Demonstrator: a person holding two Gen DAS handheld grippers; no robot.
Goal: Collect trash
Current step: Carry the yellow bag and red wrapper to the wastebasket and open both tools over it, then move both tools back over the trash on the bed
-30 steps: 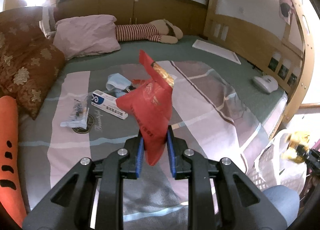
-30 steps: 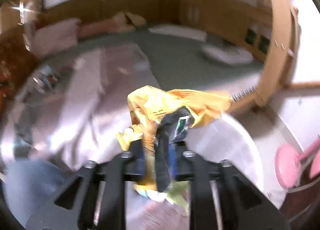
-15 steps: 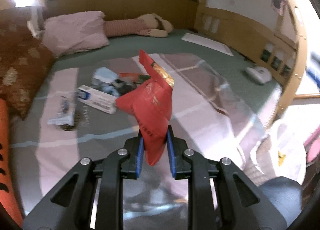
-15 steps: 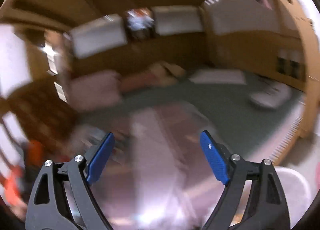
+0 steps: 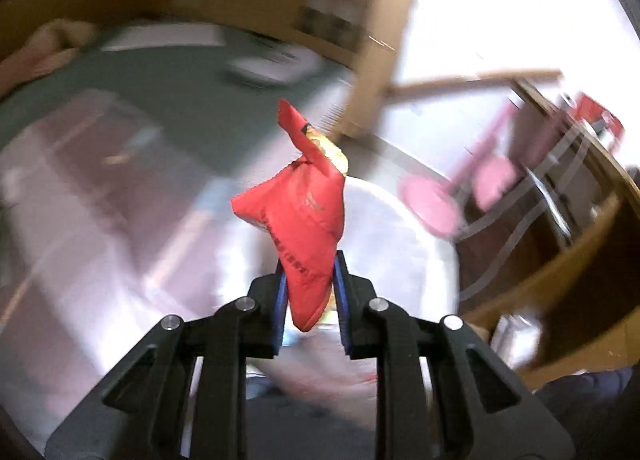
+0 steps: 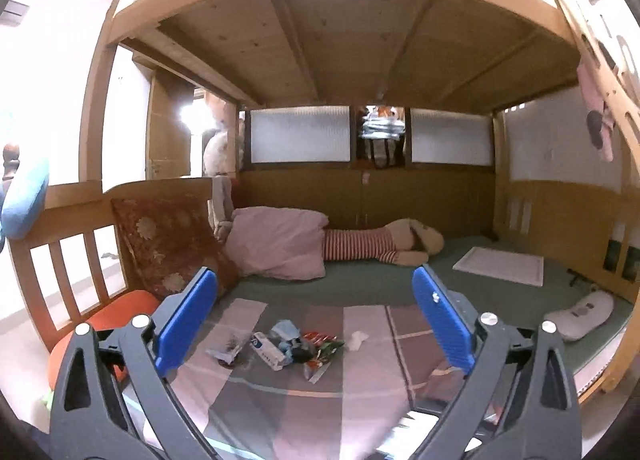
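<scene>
Left wrist view: left claw (image 5: 308, 292) clenched on red snack wrapper (image 5: 298, 227), jaws beginning to ease apart, wrapper between the pads, poised above pale white bag (image 5: 400, 244); surroundings heavily blurred. Right wrist view: right claw (image 6: 316, 320) released and widening, nothing between the jaws, facing bed (image 6: 360, 392). Remaining trash pile (image 6: 288, 348) lying on striped blanket, mid-bed. Advised for drop: centre wrapper over bag mouth before full release, let motion settle first. Risk judged: light wrapper drifting past rim.
</scene>
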